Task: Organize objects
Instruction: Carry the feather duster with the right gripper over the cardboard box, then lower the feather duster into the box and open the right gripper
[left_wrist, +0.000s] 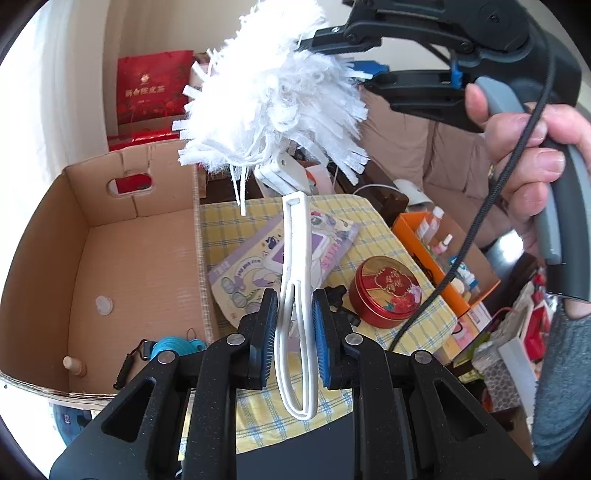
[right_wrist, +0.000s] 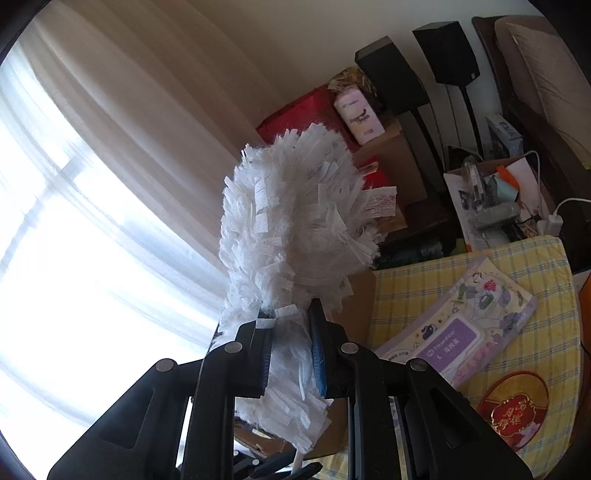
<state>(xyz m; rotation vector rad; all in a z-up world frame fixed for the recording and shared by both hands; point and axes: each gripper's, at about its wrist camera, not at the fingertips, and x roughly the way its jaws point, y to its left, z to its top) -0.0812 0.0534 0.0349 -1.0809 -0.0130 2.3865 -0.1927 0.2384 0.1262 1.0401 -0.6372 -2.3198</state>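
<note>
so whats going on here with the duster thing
A person is holding a white duster up between two handheld tools. The left tool has the looped white handle between its pads, while the right tool is shut on the fluffy head. The duster is in the air above the yellow checked cloth, next to an open cardboard box. A red tin and a wipes pack lie on the cloth.

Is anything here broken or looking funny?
The cardboard box has a torn, bent back wall near its handle hole. The white duster hangs in mid-air, its handle between the left gripper pads, its fluffy head pinched by the right gripper.
</note>
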